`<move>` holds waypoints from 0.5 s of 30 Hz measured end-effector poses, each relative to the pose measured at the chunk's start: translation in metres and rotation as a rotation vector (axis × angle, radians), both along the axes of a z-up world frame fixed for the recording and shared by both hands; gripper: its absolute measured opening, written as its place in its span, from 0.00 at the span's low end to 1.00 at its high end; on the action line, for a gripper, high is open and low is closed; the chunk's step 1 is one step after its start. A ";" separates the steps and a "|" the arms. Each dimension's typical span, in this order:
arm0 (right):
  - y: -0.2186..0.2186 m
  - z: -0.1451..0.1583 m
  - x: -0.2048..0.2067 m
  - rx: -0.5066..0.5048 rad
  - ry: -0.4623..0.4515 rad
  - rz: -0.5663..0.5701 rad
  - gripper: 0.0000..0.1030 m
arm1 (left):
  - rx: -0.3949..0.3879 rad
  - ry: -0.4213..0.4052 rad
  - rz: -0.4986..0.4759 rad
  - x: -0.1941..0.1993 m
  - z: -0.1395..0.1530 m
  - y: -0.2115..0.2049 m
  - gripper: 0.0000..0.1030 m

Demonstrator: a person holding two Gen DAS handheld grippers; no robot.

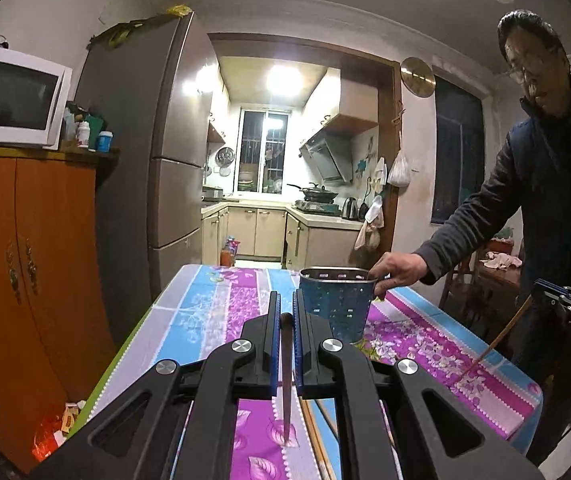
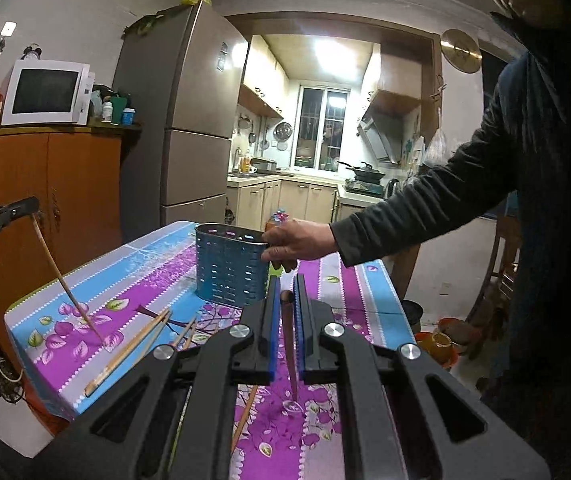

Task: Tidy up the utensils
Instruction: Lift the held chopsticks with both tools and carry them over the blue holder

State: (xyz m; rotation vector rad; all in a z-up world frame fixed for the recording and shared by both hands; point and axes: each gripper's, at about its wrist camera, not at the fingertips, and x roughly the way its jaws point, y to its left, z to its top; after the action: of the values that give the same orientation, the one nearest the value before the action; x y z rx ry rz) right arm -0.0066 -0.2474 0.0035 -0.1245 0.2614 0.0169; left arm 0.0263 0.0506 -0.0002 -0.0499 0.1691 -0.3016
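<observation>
While each gripper clamps a single chopstick, a bystander's bare hand (image 1: 399, 274) grips the rim of the blue perforated utensil holder (image 1: 335, 304), which stands upright on the far half of the table (image 1: 189, 320). That table wears a cloth striped in purple, blue and grey with a floral print.

The left gripper (image 1: 286, 312) has its blue-padded jaws drawn almost together, pinching a thin wooden chopstick (image 1: 286, 380) near its upper end; the stick hangs steeply down, its tip at the cloth. From the right wrist view the same stick (image 2: 67, 280) slants from the left gripper (image 2: 25, 206) at the frame's left edge down to a purple flower on the cloth.

The right gripper (image 2: 285, 296) is likewise nearly closed, holding a darker, reddish-brown chopstick (image 2: 288, 348) between its pads, the tip pointing down toward the purple print. In the left wrist view this gripper (image 1: 565, 300) sits at the right edge with its stick (image 1: 497, 340) angled to the table.

Several loose chopsticks (image 2: 125, 356) lie flat on the near part of the cloth, between the two held sticks and well short of the holder. The holder sits just beyond the right gripper's fingertips.

Behind stand a tall fridge (image 2: 189, 120), an orange cabinet (image 1: 25, 264) and a white microwave (image 1: 15, 98).
</observation>
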 end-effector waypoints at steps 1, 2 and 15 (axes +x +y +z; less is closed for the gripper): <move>0.000 0.003 0.001 0.002 0.000 0.008 0.05 | -0.001 -0.001 -0.004 0.001 0.003 0.000 0.07; 0.000 0.005 0.001 0.001 0.000 0.014 0.05 | -0.002 -0.001 -0.008 0.001 0.002 0.000 0.07; -0.003 0.033 0.019 0.068 0.026 0.092 0.05 | -0.018 -0.002 -0.082 0.018 0.038 -0.003 0.07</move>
State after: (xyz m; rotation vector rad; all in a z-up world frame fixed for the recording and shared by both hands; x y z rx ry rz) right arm 0.0128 -0.2503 0.0370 -0.0689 0.2809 0.1192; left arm 0.0440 0.0475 0.0378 -0.0609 0.1670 -0.3851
